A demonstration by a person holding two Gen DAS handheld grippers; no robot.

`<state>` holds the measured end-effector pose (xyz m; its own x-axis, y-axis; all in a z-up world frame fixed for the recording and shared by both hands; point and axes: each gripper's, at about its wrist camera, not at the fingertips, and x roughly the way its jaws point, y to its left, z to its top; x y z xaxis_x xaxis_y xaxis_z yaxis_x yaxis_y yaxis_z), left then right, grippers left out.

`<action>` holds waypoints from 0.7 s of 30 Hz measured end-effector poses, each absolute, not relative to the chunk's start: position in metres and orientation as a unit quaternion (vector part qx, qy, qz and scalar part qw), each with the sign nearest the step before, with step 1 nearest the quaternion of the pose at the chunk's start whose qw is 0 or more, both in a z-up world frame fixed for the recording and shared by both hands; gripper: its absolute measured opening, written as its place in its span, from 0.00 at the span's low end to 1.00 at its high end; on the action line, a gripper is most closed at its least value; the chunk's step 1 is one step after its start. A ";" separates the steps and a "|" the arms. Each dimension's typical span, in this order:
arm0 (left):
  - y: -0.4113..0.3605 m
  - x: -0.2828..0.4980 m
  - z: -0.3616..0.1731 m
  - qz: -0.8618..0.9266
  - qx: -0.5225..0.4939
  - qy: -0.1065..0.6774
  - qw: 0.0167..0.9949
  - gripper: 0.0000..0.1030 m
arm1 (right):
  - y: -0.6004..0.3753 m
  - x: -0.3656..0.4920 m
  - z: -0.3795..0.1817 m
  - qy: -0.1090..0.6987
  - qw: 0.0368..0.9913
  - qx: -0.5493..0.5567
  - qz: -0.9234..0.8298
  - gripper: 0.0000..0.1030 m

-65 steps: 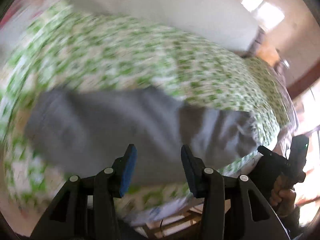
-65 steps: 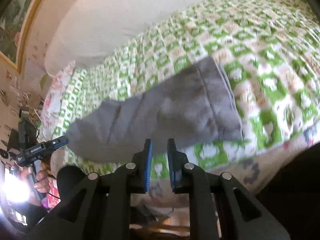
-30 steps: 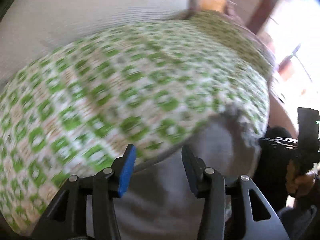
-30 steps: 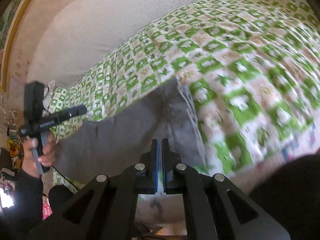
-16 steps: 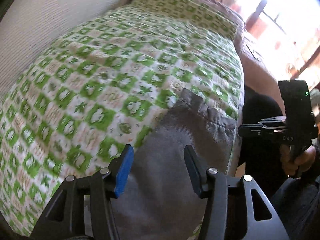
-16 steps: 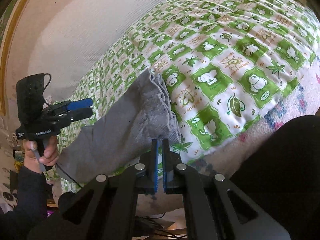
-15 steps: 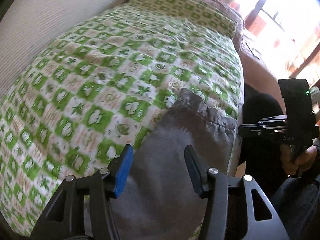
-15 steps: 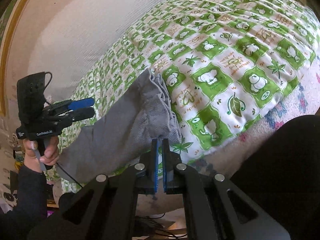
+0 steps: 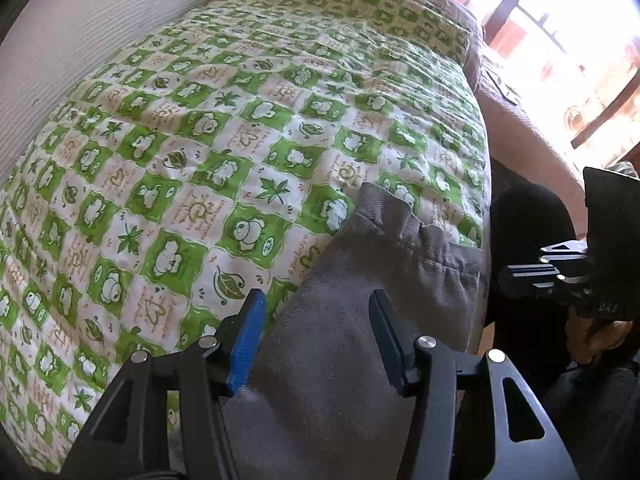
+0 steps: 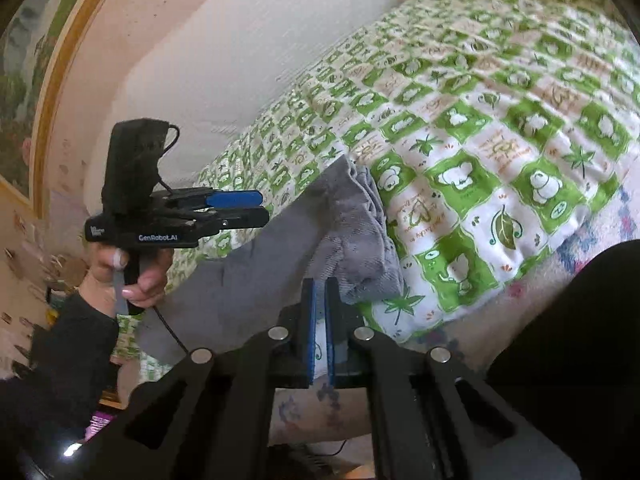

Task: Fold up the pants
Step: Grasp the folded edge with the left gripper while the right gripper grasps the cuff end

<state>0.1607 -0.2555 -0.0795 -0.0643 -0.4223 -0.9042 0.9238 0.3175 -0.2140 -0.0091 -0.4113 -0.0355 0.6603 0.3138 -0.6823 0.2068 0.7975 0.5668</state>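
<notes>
With my right tongs [image 10: 320,300] pinched narrow by the bunched hem of the grey twill pants [image 9: 360,320] at the green-checked quilt's [image 9: 200,140] near edge, whether on cloth I cannot tell, my wide-open left tongs [image 9: 316,336] should bite the fabric squarely before lifting

Green patchwork quilt [image 9: 224,128]; bright window [image 9: 568,40], probably sunlit.

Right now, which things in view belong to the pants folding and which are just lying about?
Job:
gray pants
left gripper, open above the pants
right gripper, nearly closed

Just there:
green patterned quilt
white bolster
framed picture
</notes>
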 end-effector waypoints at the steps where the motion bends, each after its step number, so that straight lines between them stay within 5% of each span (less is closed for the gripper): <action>1: -0.256 0.160 -0.080 -0.529 0.252 0.503 0.636 0.52 | -0.410 -0.009 -0.036 0.415 0.854 0.313 0.020 0.05; 4: -0.259 0.160 -0.082 -0.535 0.262 0.503 0.627 0.52 | -0.410 -0.008 -0.038 0.442 0.846 0.297 -0.018 0.09; 6: -0.262 0.160 -0.082 -0.537 0.268 0.499 0.625 0.52 | -0.416 -0.009 -0.041 0.445 0.840 0.309 -0.028 0.26; 7: -0.263 0.161 -0.082 -0.538 0.269 0.499 0.624 0.52 | -0.418 -0.010 -0.042 0.447 0.837 0.312 -0.038 0.46; 11: -0.265 0.168 -0.082 -0.544 0.260 0.500 0.622 0.52 | -0.415 -0.012 -0.032 0.428 0.847 0.314 -0.016 0.76; 21: -0.277 0.165 -0.094 -0.572 0.299 0.498 0.579 0.52 | -0.417 0.002 -0.045 0.425 0.836 0.347 -0.005 0.76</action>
<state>0.1655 -0.2766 -0.0935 -0.1505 -0.3651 -0.9187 0.9602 0.1671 -0.2237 0.0017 -0.4168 -0.0445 0.6380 0.2865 -0.7147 0.3037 0.7593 0.5755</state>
